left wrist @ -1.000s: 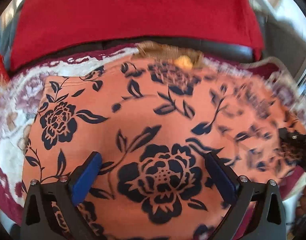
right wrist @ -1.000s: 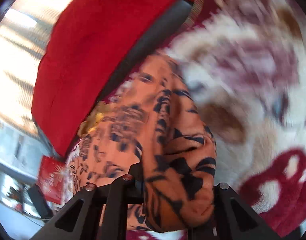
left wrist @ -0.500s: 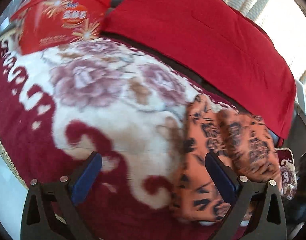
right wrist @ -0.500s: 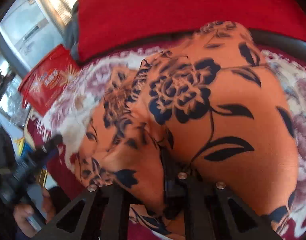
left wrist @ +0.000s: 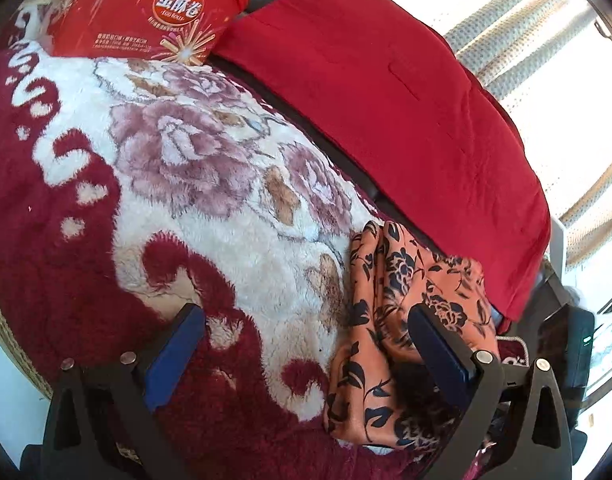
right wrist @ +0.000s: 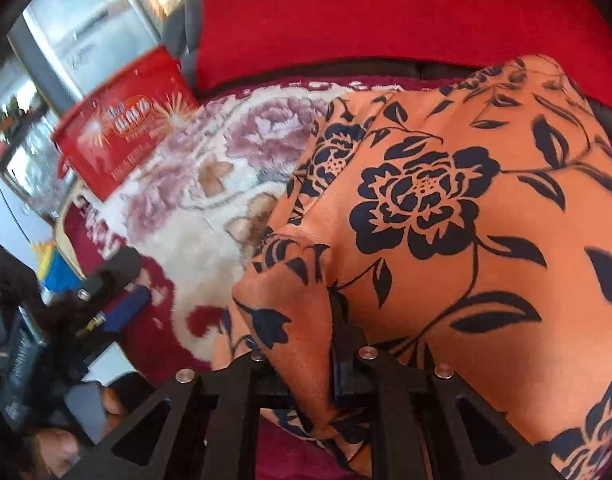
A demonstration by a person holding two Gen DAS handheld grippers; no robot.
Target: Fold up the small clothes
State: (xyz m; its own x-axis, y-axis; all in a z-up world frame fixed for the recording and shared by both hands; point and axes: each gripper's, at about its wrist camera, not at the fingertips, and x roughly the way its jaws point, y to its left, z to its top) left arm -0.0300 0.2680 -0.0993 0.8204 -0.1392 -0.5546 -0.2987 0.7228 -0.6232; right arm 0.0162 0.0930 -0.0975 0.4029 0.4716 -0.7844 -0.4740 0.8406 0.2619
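Note:
An orange garment with dark blue flowers (left wrist: 405, 320) lies bunched on a plush floral blanket (left wrist: 194, 200), at the lower right in the left wrist view. It fills the right wrist view (right wrist: 445, 220). My left gripper (left wrist: 306, 352) is open and empty over the blanket, its right finger (left wrist: 437, 348) at the garment's edge. My right gripper (right wrist: 329, 344) is shut on a fold of the orange garment, which drapes over both fingers. The left gripper also shows at the left in the right wrist view (right wrist: 118, 300).
A red printed box (left wrist: 146, 12) stands at the blanket's far left corner; it also shows in the right wrist view (right wrist: 122, 136). A red cushion (left wrist: 385, 100) runs along the back. Curtains (left wrist: 545, 60) hang behind it.
My left gripper has swung off the garment to over the bare blanket. The garment, spread flat a second ago, is now gathered into a bunch held by my right gripper.

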